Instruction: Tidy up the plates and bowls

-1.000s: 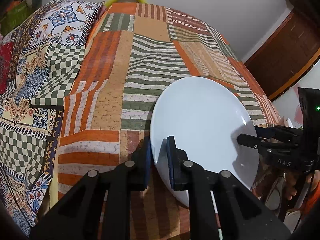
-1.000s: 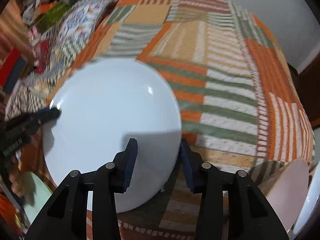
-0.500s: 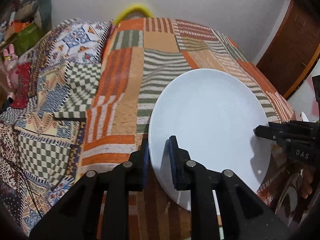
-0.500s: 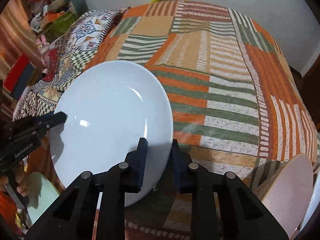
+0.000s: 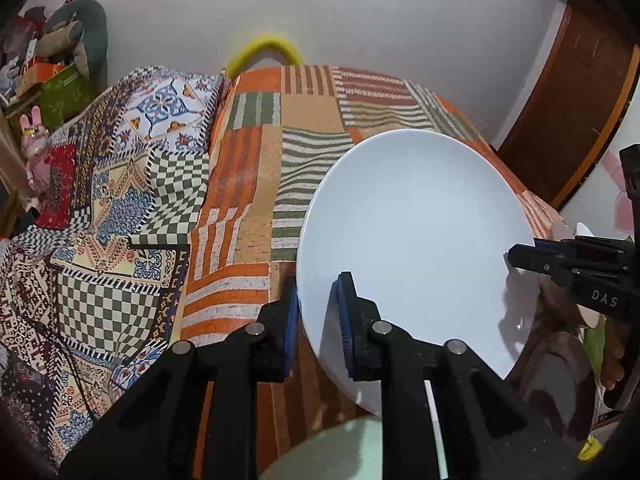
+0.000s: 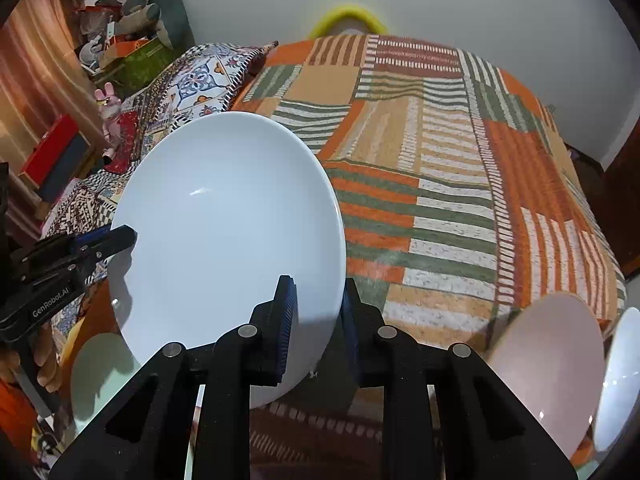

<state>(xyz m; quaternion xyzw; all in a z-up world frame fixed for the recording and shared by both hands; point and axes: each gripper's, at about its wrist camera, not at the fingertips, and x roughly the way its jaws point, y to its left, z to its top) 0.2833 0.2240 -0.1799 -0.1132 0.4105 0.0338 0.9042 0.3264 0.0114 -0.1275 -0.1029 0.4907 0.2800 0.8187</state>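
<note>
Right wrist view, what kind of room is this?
Probably a bedroom: a bed under a patchwork cover, stuffed toys piled in the corner, and a wooden door in the left wrist view.

A white plate (image 5: 416, 240) is seen over a bedspread (image 6: 440, 184) made of orange, green, tan and white striped patches. A checked green-and-white and blue flowered cloth (image 5: 132, 184) is seen beside it. A pink plate (image 6: 548, 360) and black grippers with blue pads (image 6: 286, 324) are shown.
</note>
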